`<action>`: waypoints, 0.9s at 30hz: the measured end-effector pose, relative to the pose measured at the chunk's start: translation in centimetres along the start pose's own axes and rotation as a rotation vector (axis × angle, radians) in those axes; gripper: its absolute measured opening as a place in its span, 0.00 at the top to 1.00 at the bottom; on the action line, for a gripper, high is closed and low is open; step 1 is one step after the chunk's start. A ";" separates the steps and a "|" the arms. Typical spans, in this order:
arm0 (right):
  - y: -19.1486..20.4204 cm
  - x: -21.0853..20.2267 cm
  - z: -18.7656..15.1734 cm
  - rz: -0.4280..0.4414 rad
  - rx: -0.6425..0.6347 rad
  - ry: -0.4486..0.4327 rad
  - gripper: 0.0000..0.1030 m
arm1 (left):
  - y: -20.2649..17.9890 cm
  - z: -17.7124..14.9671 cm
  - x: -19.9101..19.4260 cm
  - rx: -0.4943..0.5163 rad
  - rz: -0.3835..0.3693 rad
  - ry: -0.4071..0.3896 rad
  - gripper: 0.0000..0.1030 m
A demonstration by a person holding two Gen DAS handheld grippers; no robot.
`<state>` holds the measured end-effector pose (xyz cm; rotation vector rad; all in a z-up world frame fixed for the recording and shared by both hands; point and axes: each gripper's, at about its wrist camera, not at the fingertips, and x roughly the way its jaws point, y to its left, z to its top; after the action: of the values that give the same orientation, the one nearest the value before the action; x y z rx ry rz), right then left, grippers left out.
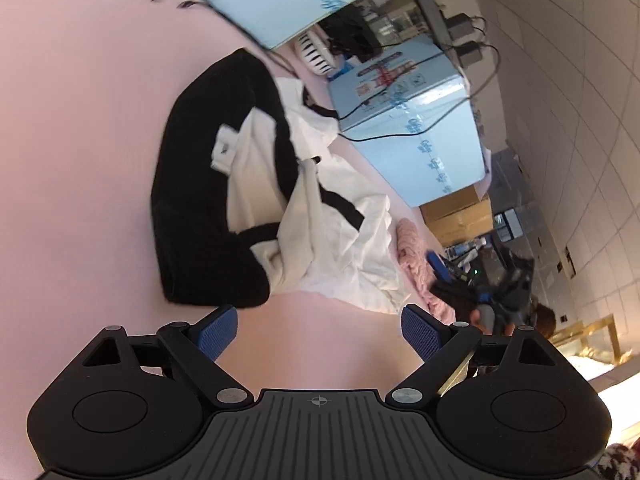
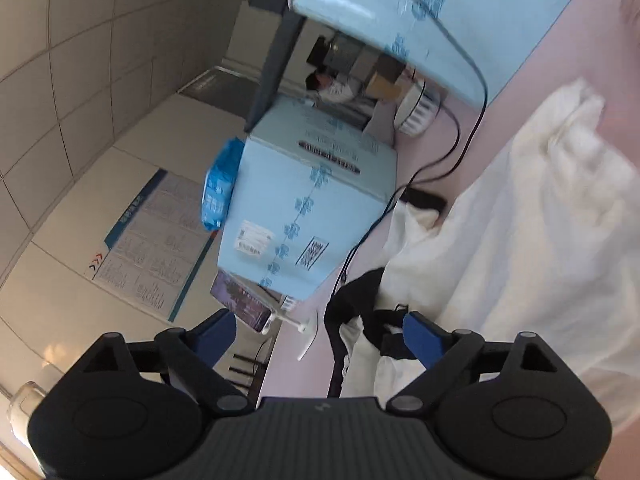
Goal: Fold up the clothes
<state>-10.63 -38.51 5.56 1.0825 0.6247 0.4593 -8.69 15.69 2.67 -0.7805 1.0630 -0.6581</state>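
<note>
We see the black and white garment (image 1: 256, 200) lying crumpled on the pink tabletop (image 1: 80, 160), its black part toward the bare pink surface and its white cloth spilling toward a pale blue carton (image 1: 420, 128). A pink knitted piece (image 1: 412, 264) lies just beside the white cloth.

Our left gripper (image 1: 320, 332) hangs over bare pink surface near the garment, fingers spread wide, nothing between them. Our right gripper (image 2: 316, 336) is likewise spread and empty; the garment's black trim (image 2: 352, 300) shows near its right finger, though we cannot tell whether they touch. A black cable (image 2: 468, 92) runs past the carton.
</note>
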 end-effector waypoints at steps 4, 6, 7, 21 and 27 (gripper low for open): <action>-1.9 -5.8 -1.1 -0.211 0.083 -0.143 0.07 | 1.2 -0.3 1.9 -0.090 0.021 0.011 0.12; -3.0 -6.6 -1.7 -0.341 0.087 -0.203 0.07 | 1.2 0.5 2.5 -0.108 0.033 -0.018 0.12; -4.0 -6.4 -1.6 -0.367 0.087 -0.192 0.08 | 1.1 0.8 2.8 -0.115 0.040 -0.031 0.11; -8.7 1.2 1.1 -0.416 0.034 -0.184 0.95 | 1.0 3.8 5.4 -0.039 0.203 -0.185 0.91; -3.4 -4.7 -1.4 -0.339 -0.119 -0.278 0.95 | -2.5 4.2 1.5 0.115 0.162 -0.218 0.92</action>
<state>-14.95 -41.88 3.14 0.8849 0.5137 0.0492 -4.46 14.08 5.13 -0.6428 0.8710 -0.4803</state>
